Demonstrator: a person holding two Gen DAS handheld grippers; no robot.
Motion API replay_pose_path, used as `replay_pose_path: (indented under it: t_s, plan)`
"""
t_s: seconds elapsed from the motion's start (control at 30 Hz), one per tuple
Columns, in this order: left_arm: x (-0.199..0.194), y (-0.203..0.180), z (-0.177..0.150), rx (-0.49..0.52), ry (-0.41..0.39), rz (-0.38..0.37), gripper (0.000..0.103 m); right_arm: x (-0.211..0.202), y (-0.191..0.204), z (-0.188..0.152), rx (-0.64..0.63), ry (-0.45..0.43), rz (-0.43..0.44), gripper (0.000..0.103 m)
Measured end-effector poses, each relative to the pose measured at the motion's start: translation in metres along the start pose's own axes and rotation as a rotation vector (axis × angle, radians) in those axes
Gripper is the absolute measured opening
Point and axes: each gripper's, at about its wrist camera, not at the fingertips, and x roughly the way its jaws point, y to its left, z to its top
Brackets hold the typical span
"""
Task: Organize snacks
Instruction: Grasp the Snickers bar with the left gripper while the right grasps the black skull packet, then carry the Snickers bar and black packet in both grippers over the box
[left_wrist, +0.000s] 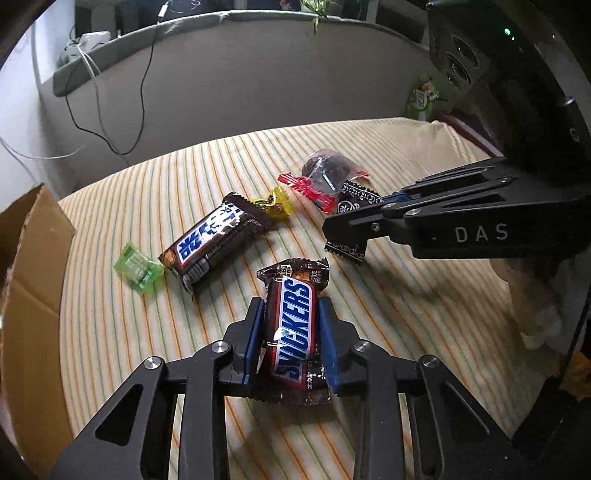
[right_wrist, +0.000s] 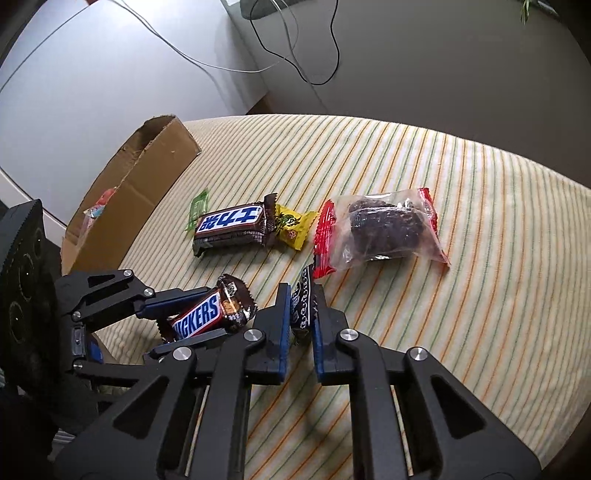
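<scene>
My left gripper (left_wrist: 291, 310) is shut on a Snickers bar (left_wrist: 293, 321), its blue pads pressing both long sides just above the striped cloth. From the right wrist view the same bar (right_wrist: 199, 317) sits in the left gripper (right_wrist: 218, 314). My right gripper (right_wrist: 301, 295) is shut on a small black patterned candy (right_wrist: 303, 299), and its closed fingers cross that candy (left_wrist: 351, 199) in the left wrist view. Lying loose on the cloth are a second Snickers bar (right_wrist: 232, 225), a yellow candy (right_wrist: 293, 225), a green candy (right_wrist: 199, 206) and a clear bag with red ends (right_wrist: 384, 229).
An open cardboard box (right_wrist: 147, 177) stands at the table's left edge with a colourful item inside (right_wrist: 99, 206). The striped tablecloth (right_wrist: 443, 332) covers a round table. Cables (right_wrist: 295, 55) hang down the grey wall behind it.
</scene>
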Motion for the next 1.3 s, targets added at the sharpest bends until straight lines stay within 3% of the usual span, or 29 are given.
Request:
replay_pose_path:
  t_s: [0.33, 0.67, 1.3]
  plan:
    - [-0.046, 0.024, -0.008, -0.086, -0.097, -0.011, 0.027, -0.031, 0.012, -0.007, -0.031, -0.05, -0.02, 0.01]
    - [-0.086, 0.044, -0.016, -0.155, -0.178, 0.045, 0.027, -0.056, 0.048, 0.003, -0.116, -0.113, -0.047, 0.01]
    - [-0.148, 0.127, -0.056, -0.326, -0.275, 0.232, 0.027, -0.026, 0.153, 0.065, -0.265, -0.164, 0.027, 0.01]
